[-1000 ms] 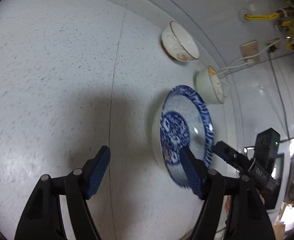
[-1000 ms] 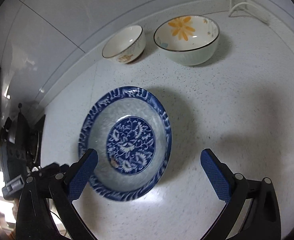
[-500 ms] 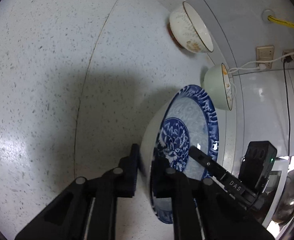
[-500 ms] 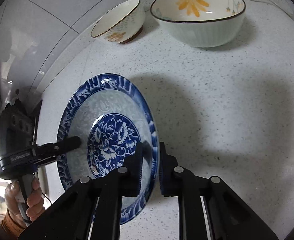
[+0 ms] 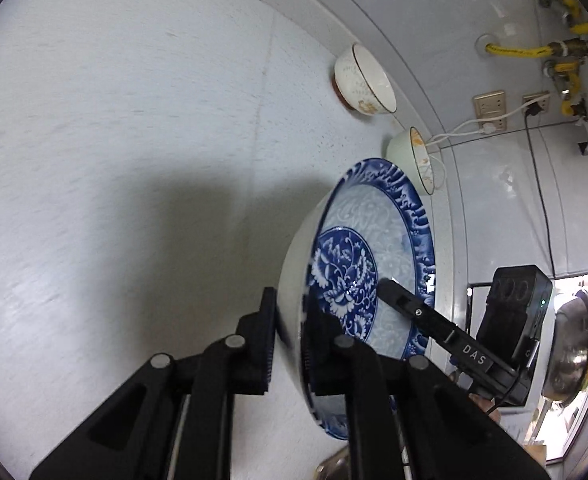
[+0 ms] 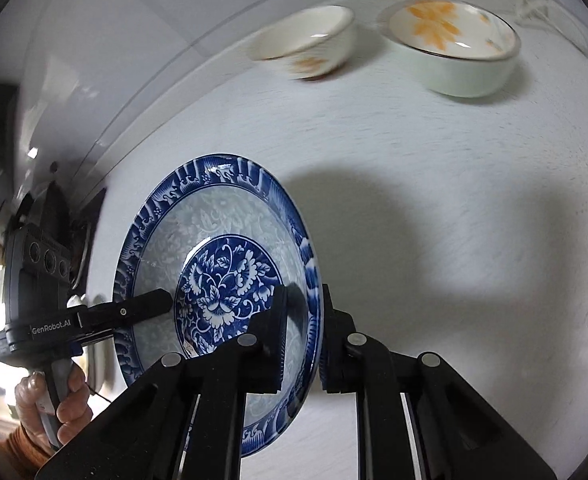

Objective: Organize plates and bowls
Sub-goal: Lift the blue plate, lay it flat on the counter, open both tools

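Note:
A blue-and-white floral plate (image 5: pixel 373 240) (image 6: pixel 214 240) is held between both grippers, lifted off the white speckled counter (image 5: pixel 134 120). My left gripper (image 5: pixel 290 328) is shut on one edge of its rim. My right gripper (image 6: pixel 302 328) is shut on the opposite edge; it also shows in the left wrist view (image 5: pixel 413 312). A small cream bowl (image 5: pixel 363 80) (image 6: pixel 305 46) and a larger pale green bowl with orange flowers (image 5: pixel 413 158) (image 6: pixel 457 52) stand on the counter by the back wall.
The wall behind the bowls carries sockets (image 5: pixel 489 104) with a white cable and yellow gas pipes (image 5: pixel 561 48). A steel pot (image 5: pixel 573 352) sits at the right of the left wrist view. The counter (image 6: pixel 473 200) stretches out right of the plate.
A second ago both grippers were open on either side of the plate. Both closed on its rim, and the plate has since risen off the counter; the bowls blur from motion.

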